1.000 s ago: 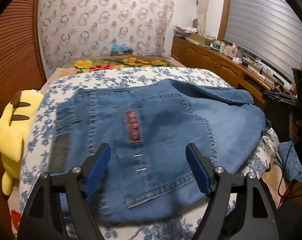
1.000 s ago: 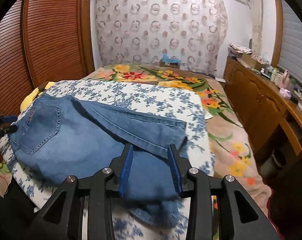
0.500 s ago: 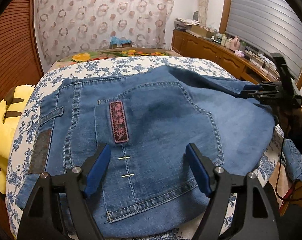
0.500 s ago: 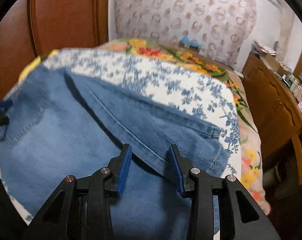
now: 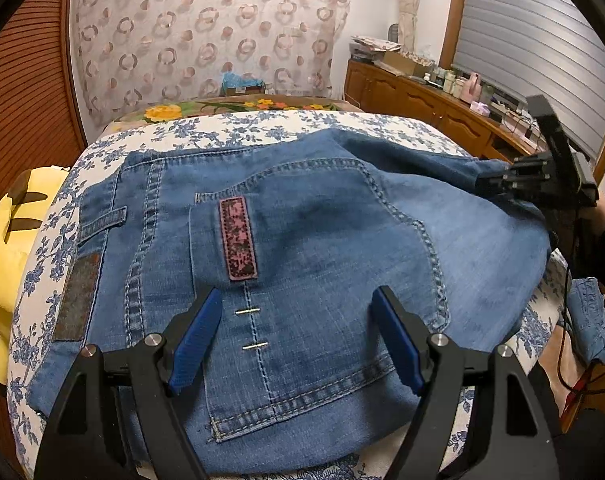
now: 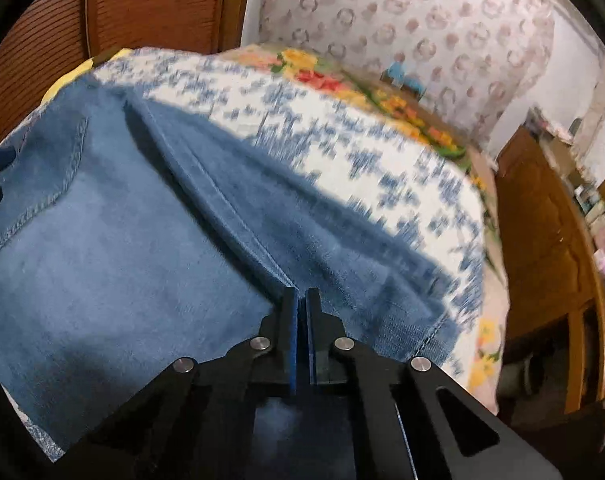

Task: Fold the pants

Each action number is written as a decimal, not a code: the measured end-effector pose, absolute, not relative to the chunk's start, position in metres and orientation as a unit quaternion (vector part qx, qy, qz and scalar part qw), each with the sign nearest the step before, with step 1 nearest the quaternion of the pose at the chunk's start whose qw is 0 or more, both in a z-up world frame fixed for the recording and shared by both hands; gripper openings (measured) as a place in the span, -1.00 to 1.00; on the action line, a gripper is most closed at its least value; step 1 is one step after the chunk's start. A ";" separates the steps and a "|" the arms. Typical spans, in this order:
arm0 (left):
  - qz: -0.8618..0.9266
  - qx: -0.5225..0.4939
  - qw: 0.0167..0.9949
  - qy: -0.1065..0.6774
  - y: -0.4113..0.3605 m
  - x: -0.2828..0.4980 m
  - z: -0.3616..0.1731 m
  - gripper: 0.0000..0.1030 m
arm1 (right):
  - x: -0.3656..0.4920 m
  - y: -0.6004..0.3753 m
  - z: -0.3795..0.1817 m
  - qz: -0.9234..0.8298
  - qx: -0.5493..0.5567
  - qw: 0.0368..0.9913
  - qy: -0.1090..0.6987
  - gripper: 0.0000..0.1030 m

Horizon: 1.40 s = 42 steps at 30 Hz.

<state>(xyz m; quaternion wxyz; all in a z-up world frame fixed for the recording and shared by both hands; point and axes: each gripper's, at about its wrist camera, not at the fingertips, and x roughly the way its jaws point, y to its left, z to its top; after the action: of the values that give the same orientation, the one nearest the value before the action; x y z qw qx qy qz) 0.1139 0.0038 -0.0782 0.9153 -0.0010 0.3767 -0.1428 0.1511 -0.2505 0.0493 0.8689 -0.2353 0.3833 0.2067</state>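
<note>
Lying back-pocket up across the blue-flowered quilt (image 5: 238, 128) on the bed, the jeans (image 5: 322, 240) have one leg folded over on top, and its seamed edge runs straight into the right gripper (image 6: 301, 304), whose blue pads are pressed together on that fold of denim. Spread wide with nothing between its fingers, the left gripper (image 5: 298, 320) hangs just over the pocket with the pink label (image 5: 238, 238). A yellow plush (image 5: 6, 248) sits at the quilt's left edge, and a wooden dresser (image 5: 434, 108) lines the right wall.
</note>
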 end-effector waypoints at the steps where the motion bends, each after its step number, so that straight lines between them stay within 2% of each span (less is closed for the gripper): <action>1: -0.143 -0.002 0.916 0.376 0.005 0.113 -0.078 0.52 | 0.152 -0.253 0.056 0.203 -0.229 0.875 0.374 -0.96; 8: -0.144 -0.008 0.919 0.367 0.008 0.107 -0.073 0.52 | 0.179 -0.256 0.109 0.168 -0.207 0.905 0.330 -0.96; 12: -0.146 -0.007 0.920 0.364 0.007 0.106 -0.069 0.52 | 0.198 -0.249 0.108 0.143 -0.208 0.907 0.338 -0.95; 17: -0.146 -0.006 0.920 0.363 0.008 0.104 -0.066 0.52 | 0.199 -0.249 0.106 0.138 -0.167 0.916 0.338 -0.39; 19: -0.146 -0.006 0.920 0.363 0.009 0.104 -0.066 0.52 | 0.191 -0.262 0.104 0.145 -0.146 0.919 0.336 -0.28; 28: -0.146 -0.013 0.920 0.363 0.008 0.098 -0.066 0.52 | 0.100 -0.316 0.098 0.145 -0.089 0.925 0.341 -0.27; 34: -0.144 -0.013 0.918 0.370 0.007 0.098 -0.071 0.52 | 0.045 -0.348 0.078 0.127 -0.053 0.918 0.373 -0.27; 42: -0.139 -0.007 0.914 0.381 0.004 0.097 -0.083 0.52 | 0.036 -0.363 0.051 0.123 -0.001 0.905 0.407 -0.27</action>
<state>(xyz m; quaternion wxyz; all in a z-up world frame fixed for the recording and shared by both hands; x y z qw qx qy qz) 0.0967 0.0042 -0.0832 0.9139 -0.0068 0.3812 -0.1392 0.0359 -0.3629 0.0511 0.9052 -0.0007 0.4068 0.1231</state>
